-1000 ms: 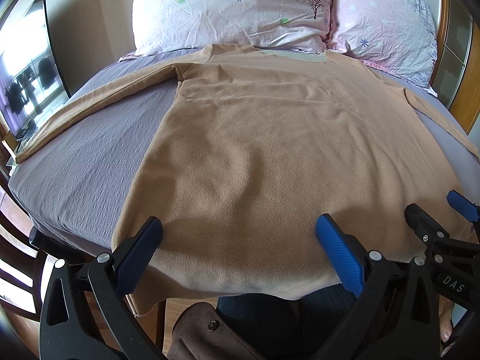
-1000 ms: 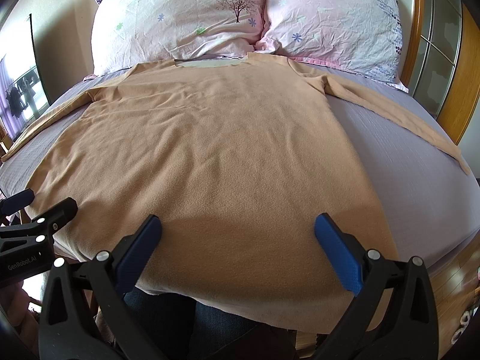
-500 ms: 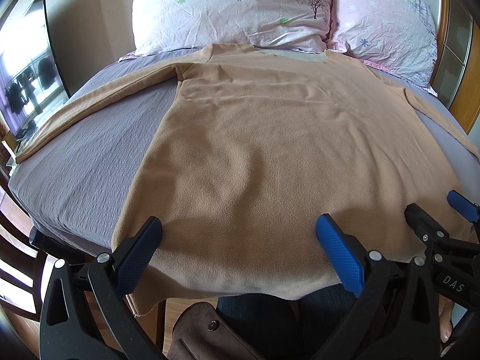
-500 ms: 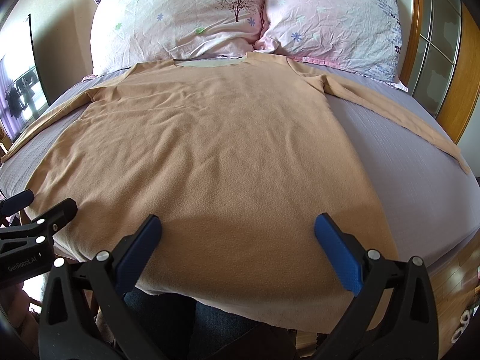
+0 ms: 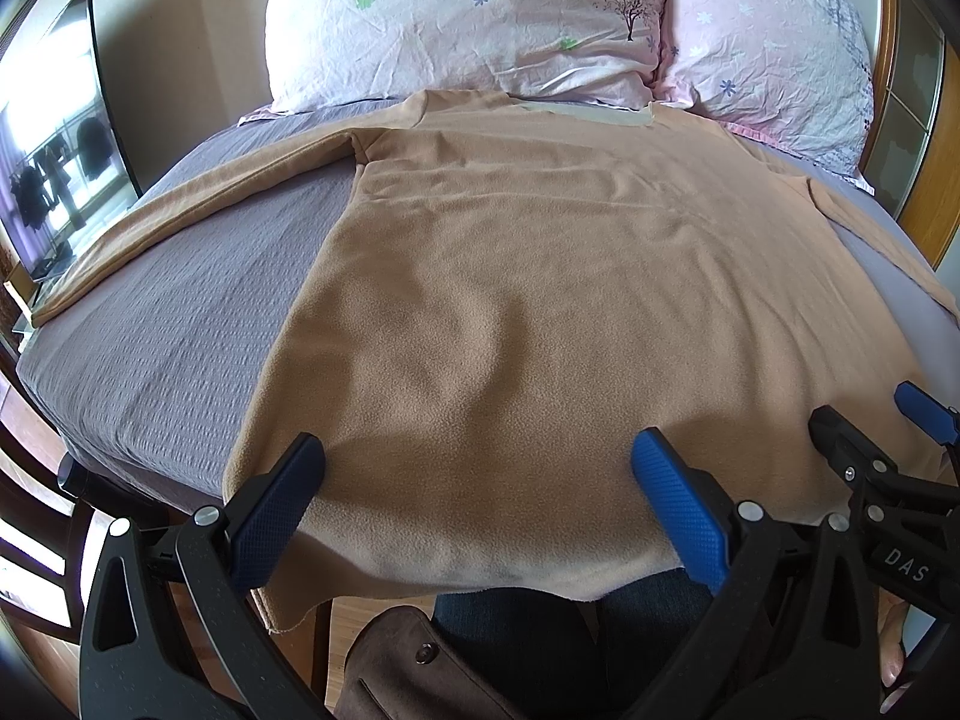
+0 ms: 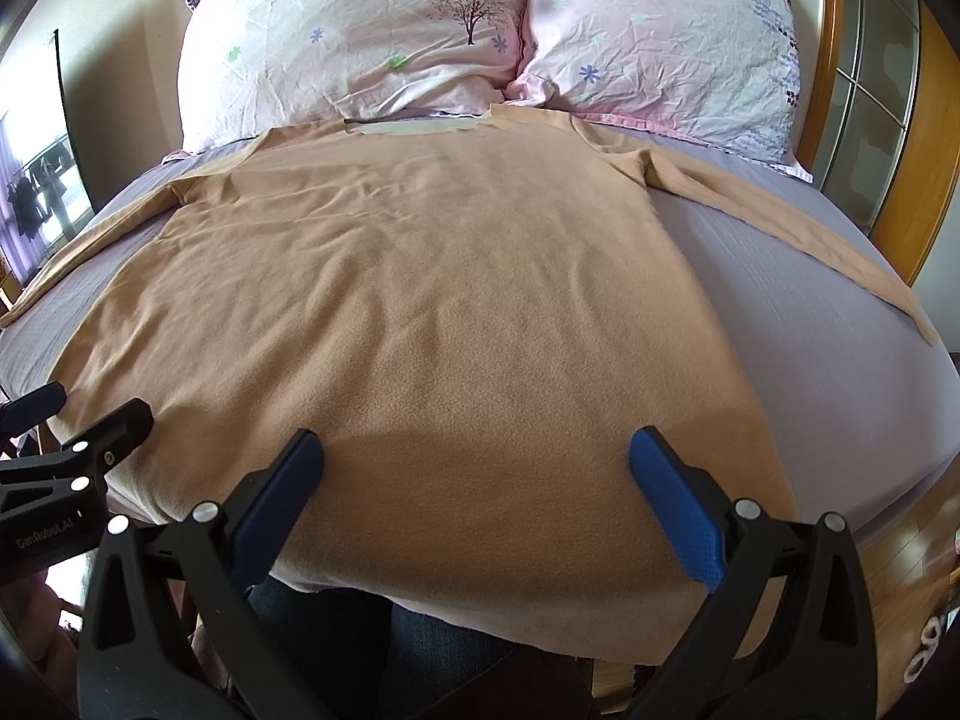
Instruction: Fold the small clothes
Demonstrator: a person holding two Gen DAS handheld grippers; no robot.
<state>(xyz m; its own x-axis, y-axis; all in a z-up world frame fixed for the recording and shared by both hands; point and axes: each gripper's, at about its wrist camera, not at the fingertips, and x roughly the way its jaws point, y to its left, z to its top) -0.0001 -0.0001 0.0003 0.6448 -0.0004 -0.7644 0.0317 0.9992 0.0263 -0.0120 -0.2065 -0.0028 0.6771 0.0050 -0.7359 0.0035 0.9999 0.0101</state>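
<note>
A tan long-sleeved fleece top (image 5: 540,300) lies flat on the bed, collar toward the pillows, both sleeves spread out to the sides; it also fills the right wrist view (image 6: 408,312). Its hem hangs over the near bed edge. My left gripper (image 5: 477,498) is open and empty, hovering over the hem's left part. My right gripper (image 6: 474,498) is open and empty over the hem's right part. Each gripper shows at the edge of the other's view: the right gripper (image 5: 900,438) at right, the left gripper (image 6: 66,420) at left.
The grey bedsheet (image 5: 168,324) lies under the top. Two floral pillows (image 6: 372,42) lean at the headboard, with a wooden frame (image 6: 918,168) at right. A TV screen (image 5: 54,150) stands at left. The person's legs in jeans (image 5: 540,630) and a brown bag (image 5: 408,672) are below the hem.
</note>
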